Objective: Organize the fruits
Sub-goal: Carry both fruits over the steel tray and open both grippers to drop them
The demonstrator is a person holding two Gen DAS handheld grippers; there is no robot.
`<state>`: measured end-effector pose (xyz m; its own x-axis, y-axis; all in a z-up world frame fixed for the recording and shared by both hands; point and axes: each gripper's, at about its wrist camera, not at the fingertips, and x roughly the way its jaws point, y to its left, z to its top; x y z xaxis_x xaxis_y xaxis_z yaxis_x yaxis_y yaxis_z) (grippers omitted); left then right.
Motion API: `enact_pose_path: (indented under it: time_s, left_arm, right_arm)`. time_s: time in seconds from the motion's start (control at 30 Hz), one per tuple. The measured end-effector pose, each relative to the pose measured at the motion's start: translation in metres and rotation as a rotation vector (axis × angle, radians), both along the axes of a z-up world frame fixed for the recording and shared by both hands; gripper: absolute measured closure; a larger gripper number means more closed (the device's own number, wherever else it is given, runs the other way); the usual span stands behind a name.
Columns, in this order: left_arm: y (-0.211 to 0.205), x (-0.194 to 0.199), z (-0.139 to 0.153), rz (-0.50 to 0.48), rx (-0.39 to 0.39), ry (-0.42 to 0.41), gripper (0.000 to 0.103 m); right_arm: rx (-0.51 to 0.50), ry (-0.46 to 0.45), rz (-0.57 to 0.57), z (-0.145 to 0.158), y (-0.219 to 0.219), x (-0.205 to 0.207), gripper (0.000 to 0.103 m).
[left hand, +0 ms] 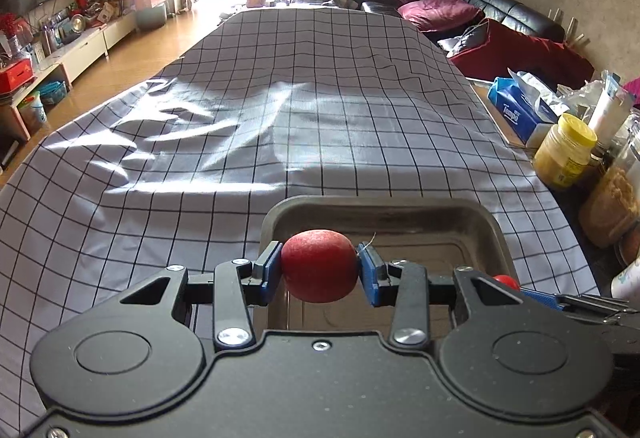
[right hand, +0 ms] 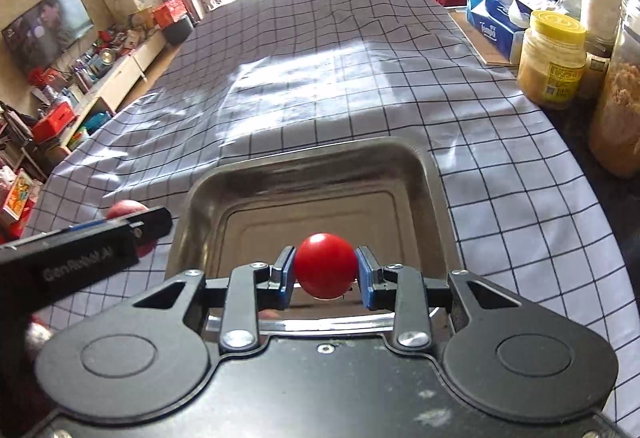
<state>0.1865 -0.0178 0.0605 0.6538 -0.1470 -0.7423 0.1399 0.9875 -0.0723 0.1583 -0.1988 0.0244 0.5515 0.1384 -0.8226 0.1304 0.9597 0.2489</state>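
My left gripper (left hand: pixel 319 266) is shut on a dull red, rough-skinned round fruit (left hand: pixel 319 265) and holds it over the near-left part of a metal tray (left hand: pixel 384 208). My right gripper (right hand: pixel 326 270) is shut on a smooth bright red round fruit (right hand: pixel 325 265), held above the near edge of the same tray (right hand: pixel 304 162). The left gripper with its fruit (right hand: pixel 122 209) shows at the left of the right wrist view. The right gripper's red fruit (left hand: pixel 506 281) peeks in at the right of the left wrist view.
The tray sits on a long table with a checked cloth (left hand: pixel 280 98). Along the right edge stand a yellow-lidded jar (right hand: pixel 554 58), a tall jar (right hand: pixel 618 98) and a blue tissue pack (right hand: pixel 496 28). A sofa (left hand: pixel 480 10) lies beyond.
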Motion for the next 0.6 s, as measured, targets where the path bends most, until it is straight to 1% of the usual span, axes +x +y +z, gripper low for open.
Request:
enact_pose_path:
  time_s: [0.1,0.17,0.33,0.6]
  left_arm:
    - [0.0,0.003,-0.005,0.008,0.009,0.001,0.054]
    - [-0.002,0.006,-0.009,-0.003,0.016,0.021,0.055]
    - [-0.002,0.009,-0.012,-0.015,0.003,0.041,0.055]
    - [-0.004,0.017,-0.021,-0.007,0.015,0.066,0.054]
  right_arm:
    - [-0.008,0.0,-0.008,0.001,0.0,0.005,0.069]
    - [-0.02,0.002,-0.014,0.003,0.001,0.011,0.069]
    - [-0.034,0.013,-0.046,0.01,0.0,0.022,0.069]
    - [-0.033,0.065,-0.065,0.007,-0.003,0.026,0.069]
